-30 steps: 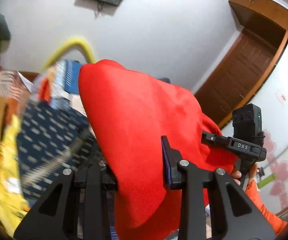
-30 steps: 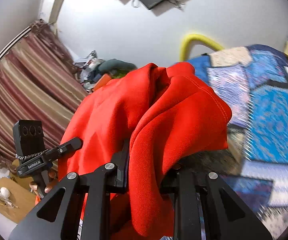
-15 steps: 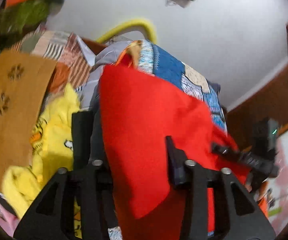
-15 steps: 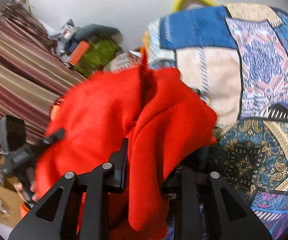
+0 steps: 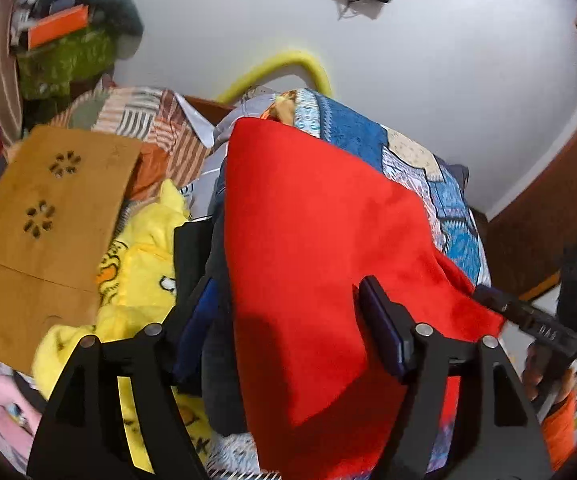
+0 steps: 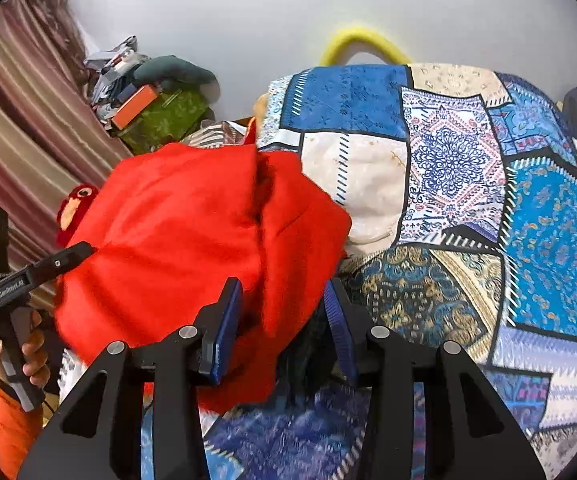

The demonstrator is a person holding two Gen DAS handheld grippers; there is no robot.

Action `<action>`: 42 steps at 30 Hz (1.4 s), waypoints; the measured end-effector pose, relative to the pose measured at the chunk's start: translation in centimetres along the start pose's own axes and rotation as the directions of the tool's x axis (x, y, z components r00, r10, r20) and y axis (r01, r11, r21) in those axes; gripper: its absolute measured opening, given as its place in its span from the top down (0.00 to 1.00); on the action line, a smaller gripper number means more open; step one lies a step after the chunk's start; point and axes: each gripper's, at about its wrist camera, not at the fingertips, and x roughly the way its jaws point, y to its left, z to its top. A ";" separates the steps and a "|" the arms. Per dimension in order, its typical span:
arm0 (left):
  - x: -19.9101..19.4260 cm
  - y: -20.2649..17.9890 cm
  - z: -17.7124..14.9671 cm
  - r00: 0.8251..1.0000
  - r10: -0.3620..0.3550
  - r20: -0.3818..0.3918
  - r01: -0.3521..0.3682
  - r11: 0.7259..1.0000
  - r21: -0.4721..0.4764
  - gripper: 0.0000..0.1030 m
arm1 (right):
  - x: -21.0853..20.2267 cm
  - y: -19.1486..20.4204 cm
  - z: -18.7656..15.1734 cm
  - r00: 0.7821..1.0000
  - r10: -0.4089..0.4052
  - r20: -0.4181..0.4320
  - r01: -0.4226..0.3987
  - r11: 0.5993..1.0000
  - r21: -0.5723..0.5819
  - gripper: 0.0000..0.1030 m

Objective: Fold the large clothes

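- The red garment [image 5: 320, 248] hangs bunched over the patchwork bedspread [image 6: 488, 208].
- The left gripper [image 5: 288, 320] has its fingers spread wide, the cloth draped between.
- The right gripper [image 6: 284, 312] likewise stands parted around a fold.
- A yellow garment [image 5: 140, 264] lies beside.

Garment [image 5: 320, 240] draped between fingers of left gripper [image 5: 288, 320] and of right gripper [image 6: 284, 316], over patchwork bedspread [image 6: 468, 184]. Plush toy [image 5: 140, 264] left of garment, cardboard sheet [image 5: 48, 208] farther left. Curved tube [image 6: 358, 40] behind bedspread, against wall [image 6: 248, 12].
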 end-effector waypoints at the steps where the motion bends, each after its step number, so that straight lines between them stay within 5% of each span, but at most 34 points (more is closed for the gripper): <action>1: -0.9 -0.6 -0.5 1.000 0.015 0.005 -0.016 1.000 0.023 0.30 | -0.7 0.4 -0.4 1.000 -0.013 0.006 0.013 1.000 -0.014 0.62; 11: -11.5 -6.6 -5.7 0.989 0.074 0.126 -0.096 0.980 0.172 0.30 | -9.5 5.5 -4.0 0.984 -0.022 0.178 0.051 0.986 -0.161 0.62; 17: -20.9 -10.7 -9.0 0.954 -0.004 0.301 -0.057 0.980 0.193 0.30 | -18.1 8.8 -7.4 0.930 0.043 0.365 0.034 0.979 -0.202 0.62; 23: -28.9 -14.6 -13.6 0.880 -0.057 0.472 -0.066 0.969 0.240 0.30 | -25.2 10.9 -11.3 0.849 0.112 0.516 0.012 0.973 -0.230 0.62; 31: -34.6 -18.9 -21.1 0.750 -0.043 0.660 -0.171 0.951 0.256 0.30 | -29.8 13.3 -16.6 0.771 0.157 0.618 0.038 0.956 -0.290 0.61; 35: -35.5 -20.3 -23.9 0.711 -0.035 0.702 -0.208 0.943 0.258 0.30 | -30.3 14.1 -18.6 0.743 0.136 0.656 0.097 0.947 -0.306 0.46; 39: -35.8 -21.1 -26.1 0.675 -0.006 0.737 -0.247 0.941 0.233 0.07 | -30.2 14.6 -19.5 0.720 0.093 0.688 0.161 0.941 -0.296 0.28; 42: -36.0 -21.4 -27.3 0.656 0.012 0.755 -0.263 0.941 0.214 0.01 | -30.1 14.7 -19.8 0.700 0.055 0.712 0.204 0.940 -0.273 0.18</action>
